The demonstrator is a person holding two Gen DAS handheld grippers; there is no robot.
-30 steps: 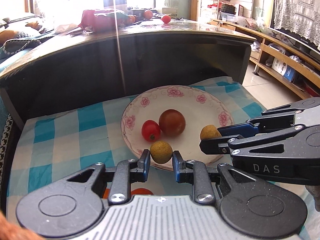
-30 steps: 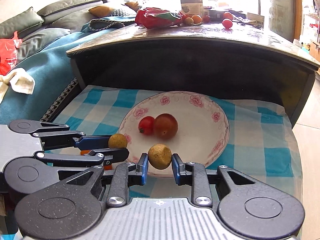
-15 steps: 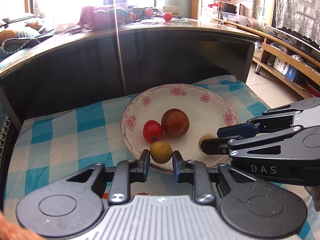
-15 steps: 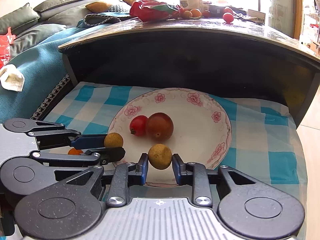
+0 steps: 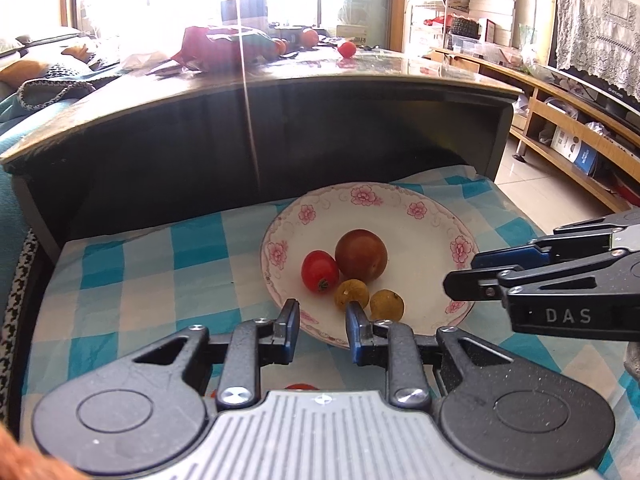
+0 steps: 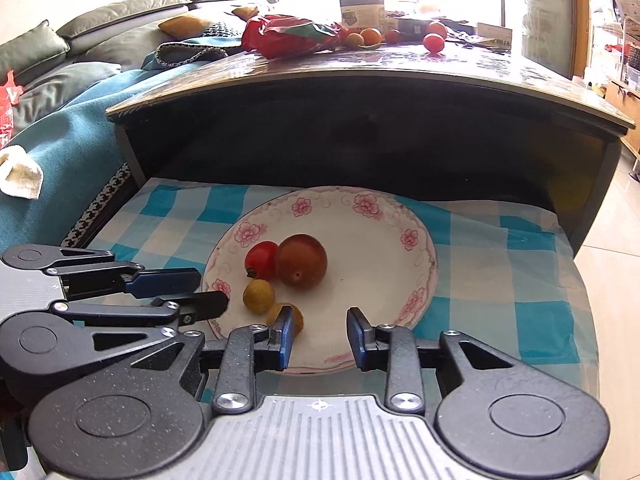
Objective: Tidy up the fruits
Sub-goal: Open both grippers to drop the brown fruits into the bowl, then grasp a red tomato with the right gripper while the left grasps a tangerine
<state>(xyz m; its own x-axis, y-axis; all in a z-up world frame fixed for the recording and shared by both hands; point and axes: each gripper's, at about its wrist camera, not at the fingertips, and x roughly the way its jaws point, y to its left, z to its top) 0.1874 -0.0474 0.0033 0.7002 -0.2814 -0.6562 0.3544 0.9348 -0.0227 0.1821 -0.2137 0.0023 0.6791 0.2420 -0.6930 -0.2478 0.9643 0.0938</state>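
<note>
Checked cloth (image 6: 532,280), plate (image 6: 400,280) rim nr both open claws

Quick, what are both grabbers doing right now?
Left gripper: open, holding nothing.
Right gripper: open, jaws have just been opening, nothing between them.

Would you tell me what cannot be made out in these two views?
- Left wrist view: a red-orange object under the left claw, mostly hidden by its body.
- Left wrist view: things on the far tabletop, washed out by window glare.
- Right wrist view: recess under the tabletop, too dark.
</note>
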